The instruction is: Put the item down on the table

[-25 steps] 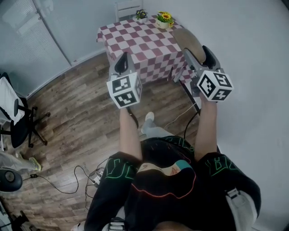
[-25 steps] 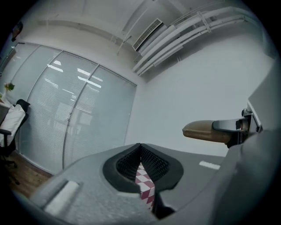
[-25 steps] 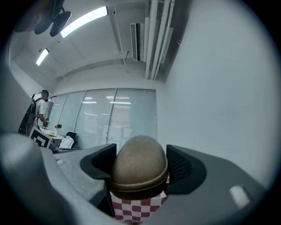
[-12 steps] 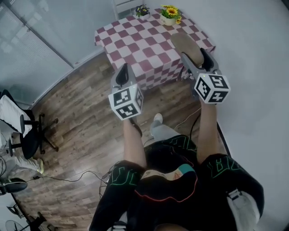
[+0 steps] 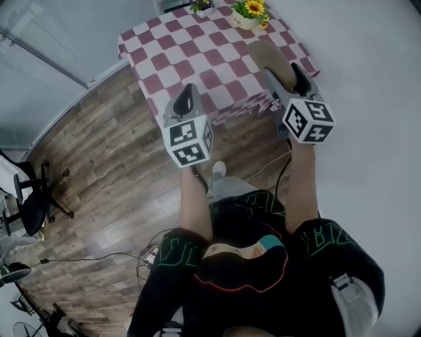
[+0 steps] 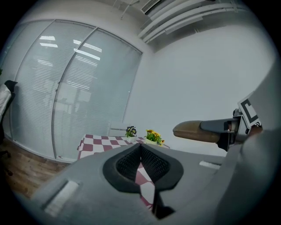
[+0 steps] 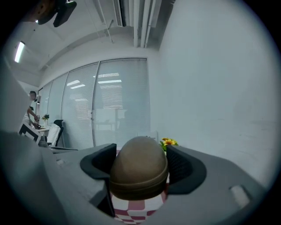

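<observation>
1. Head view: the table (image 5: 164, 49) wears a red-and-white checked cloth that hangs in soft folds at its near edge. Two small flower pots stand at its far side, one with sunflowers (image 5: 252, 11) and one with a dark plant (image 5: 200, 6).
2. The floor (image 5: 99, 158) is of brown wood-grain planks, with a thin cable (image 5: 99, 258) lying on it. A black office chair (image 5: 29, 207) stands at the left.
3. The brown item (image 5: 268, 55) is smooth, matt and oblong with rounded ends. In the right gripper view its end (image 7: 139, 169) looks egg-shaped, with a band round the lower rim.
4. The right gripper (image 5: 287, 76) clamps the item from both sides, its dark pads (image 7: 181, 165) pressing on it. The item juts forward over the table's near right corner. It seems to be held clear of the cloth, though the height is hard to judge.
5. The left gripper (image 5: 186, 100) grips nothing. Its ribbed black pads (image 6: 127, 161) meet at the tips, and the checked cloth shows through the gap below them.
6. Both bare forearms reach forward and level. The left gripper is before the table's near edge, and the right one is further forward.
</observation>
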Demonstrator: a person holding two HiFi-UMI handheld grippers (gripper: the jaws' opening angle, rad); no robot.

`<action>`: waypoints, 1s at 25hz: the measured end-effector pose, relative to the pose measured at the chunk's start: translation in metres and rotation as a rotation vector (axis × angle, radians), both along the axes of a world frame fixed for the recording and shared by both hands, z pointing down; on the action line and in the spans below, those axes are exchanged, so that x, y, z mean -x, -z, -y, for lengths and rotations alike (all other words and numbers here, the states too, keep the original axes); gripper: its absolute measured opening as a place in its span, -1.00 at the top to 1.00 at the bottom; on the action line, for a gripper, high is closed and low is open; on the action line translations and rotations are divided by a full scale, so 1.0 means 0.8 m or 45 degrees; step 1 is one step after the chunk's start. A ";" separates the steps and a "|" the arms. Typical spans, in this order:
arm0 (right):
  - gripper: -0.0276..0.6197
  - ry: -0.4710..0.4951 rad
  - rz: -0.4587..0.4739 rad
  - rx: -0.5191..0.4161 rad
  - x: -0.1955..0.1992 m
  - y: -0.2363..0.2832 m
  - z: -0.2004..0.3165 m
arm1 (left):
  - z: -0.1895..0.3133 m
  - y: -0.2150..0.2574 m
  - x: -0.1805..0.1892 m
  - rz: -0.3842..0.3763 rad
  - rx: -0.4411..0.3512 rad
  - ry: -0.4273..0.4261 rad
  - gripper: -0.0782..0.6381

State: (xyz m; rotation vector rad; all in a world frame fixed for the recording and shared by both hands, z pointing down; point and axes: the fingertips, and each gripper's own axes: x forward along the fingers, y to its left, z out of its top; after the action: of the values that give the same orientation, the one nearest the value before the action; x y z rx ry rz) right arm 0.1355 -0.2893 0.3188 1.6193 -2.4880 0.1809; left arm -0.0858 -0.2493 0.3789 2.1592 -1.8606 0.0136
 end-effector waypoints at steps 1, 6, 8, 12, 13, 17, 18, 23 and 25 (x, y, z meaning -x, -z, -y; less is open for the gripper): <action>-0.19 0.001 0.010 0.003 0.000 -0.001 0.011 | 0.009 -0.002 0.000 0.001 0.001 0.003 0.76; -0.19 0.013 0.046 0.002 0.003 -0.001 0.041 | 0.038 0.002 0.012 0.018 0.005 0.030 0.76; -0.19 0.011 0.075 0.002 0.004 0.000 0.050 | 0.046 0.008 0.019 0.035 0.012 0.037 0.76; -0.19 0.005 0.070 0.004 0.005 0.002 0.065 | 0.064 0.011 0.018 0.070 0.033 0.021 0.76; -0.19 0.006 0.062 0.011 0.006 -0.001 0.069 | 0.069 0.008 0.014 0.078 0.044 0.012 0.76; -0.19 0.001 0.086 0.047 0.003 -0.016 0.088 | 0.099 -0.013 -0.012 0.096 0.088 -0.059 0.76; -0.19 -0.002 0.088 0.051 0.001 -0.018 0.094 | 0.107 -0.020 -0.017 0.092 0.098 -0.078 0.76; -0.19 -0.018 0.070 0.074 0.000 -0.040 0.142 | 0.159 -0.049 -0.026 0.085 0.152 -0.106 0.76; -0.19 -0.025 0.065 0.095 0.003 -0.052 0.165 | 0.184 -0.059 -0.027 0.081 0.167 -0.124 0.76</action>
State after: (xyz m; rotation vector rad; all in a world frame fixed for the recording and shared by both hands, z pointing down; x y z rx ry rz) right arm 0.1335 -0.4211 0.3607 1.6300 -2.4717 0.3172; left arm -0.0643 -0.3967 0.4262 2.1797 -1.7340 0.2212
